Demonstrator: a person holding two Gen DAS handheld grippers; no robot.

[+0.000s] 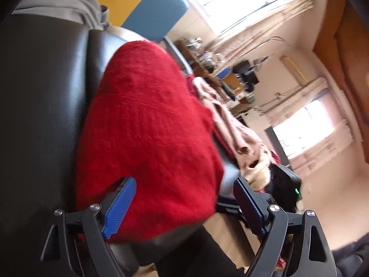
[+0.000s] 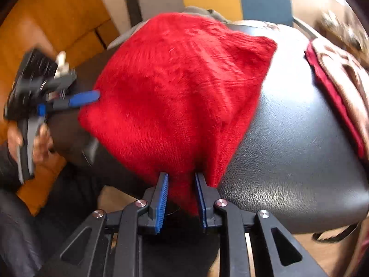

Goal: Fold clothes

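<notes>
Red sweater (image 2: 175,87) is lying part-folded on the black leather seat (image 2: 299,138). Right gripper (image 2: 181,192) is pinching its near edge; left gripper (image 1: 182,205) is gaping, empty. Folding likely unfinished.

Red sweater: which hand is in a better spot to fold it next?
Right, probably. The right tongs already pinch the red sweater by its near edge on the black seat. The left tongs stand open, gripping nothing.
</notes>
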